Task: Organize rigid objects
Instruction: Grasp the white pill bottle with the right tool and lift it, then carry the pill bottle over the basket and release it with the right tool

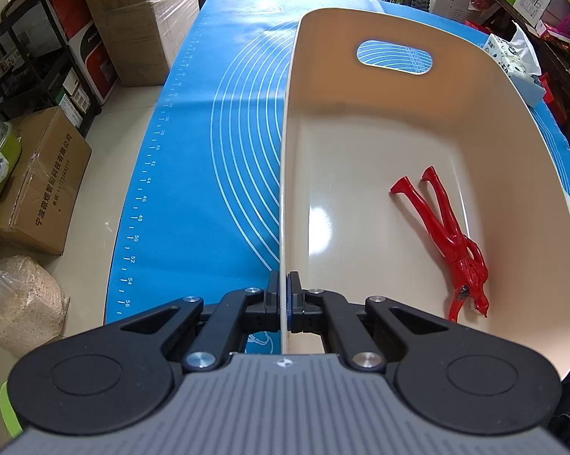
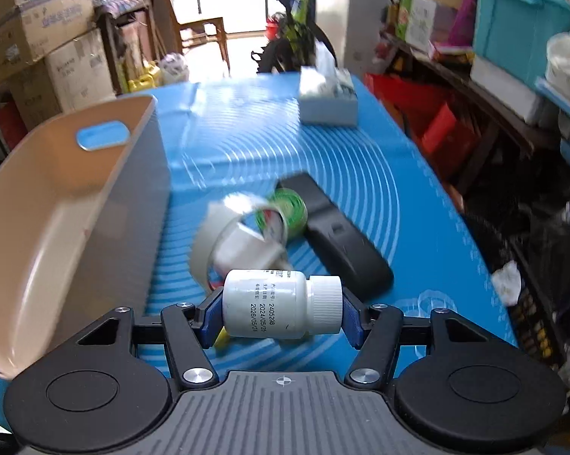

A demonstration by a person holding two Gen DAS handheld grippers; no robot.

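Left gripper jaws shut; right gripper jaws clamped

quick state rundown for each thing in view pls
left tool: shut on the bin's rim
right tool: shut on the white bottle
white bottle: capped, held sideways
bin: upright, holds only the red figure
red figure: lying flat
tape roll: on the mat, blurred

Cluttered home storeroom, stacked cardboard boxes, parked bicycle, crowded shelves
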